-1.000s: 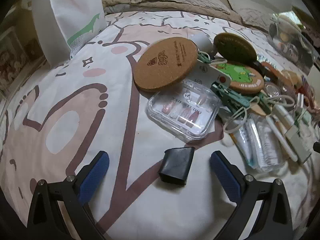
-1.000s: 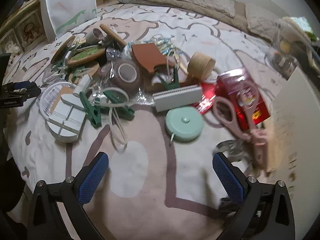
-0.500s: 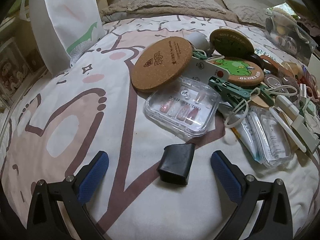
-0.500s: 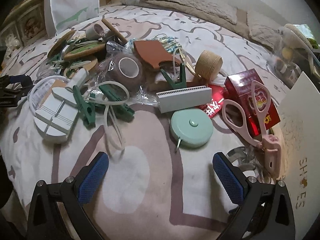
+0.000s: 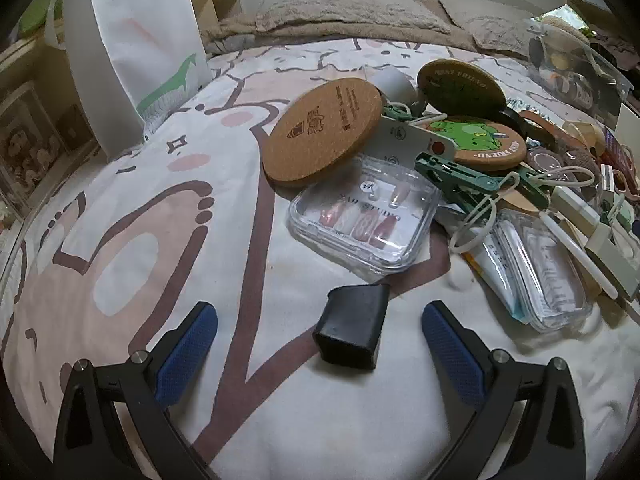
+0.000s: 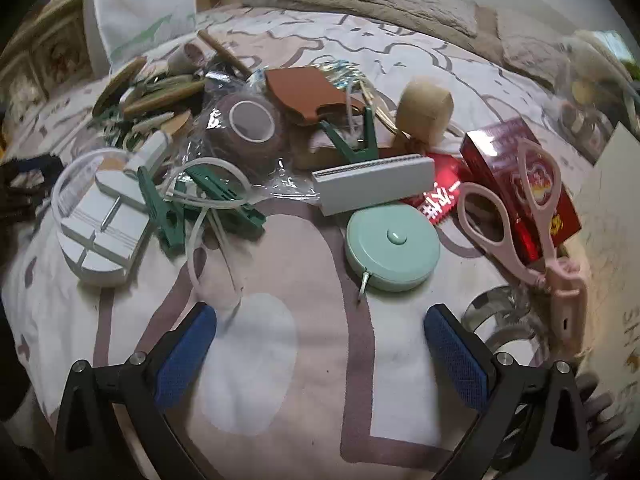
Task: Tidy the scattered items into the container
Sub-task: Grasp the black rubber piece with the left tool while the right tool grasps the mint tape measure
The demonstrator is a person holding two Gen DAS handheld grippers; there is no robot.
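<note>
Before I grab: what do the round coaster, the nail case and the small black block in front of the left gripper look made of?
Round coaster: cork, matte, speckled tan grain with printed marks. Nail case: clear hard plastic, glossy, contents visible through the lid. Small black block: probably rubber or soft plastic, dull sheen; unclear.

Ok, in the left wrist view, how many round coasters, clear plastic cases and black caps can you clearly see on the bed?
Round coasters: 3
Clear plastic cases: 2
Black cap: 1
Total: 6
</note>
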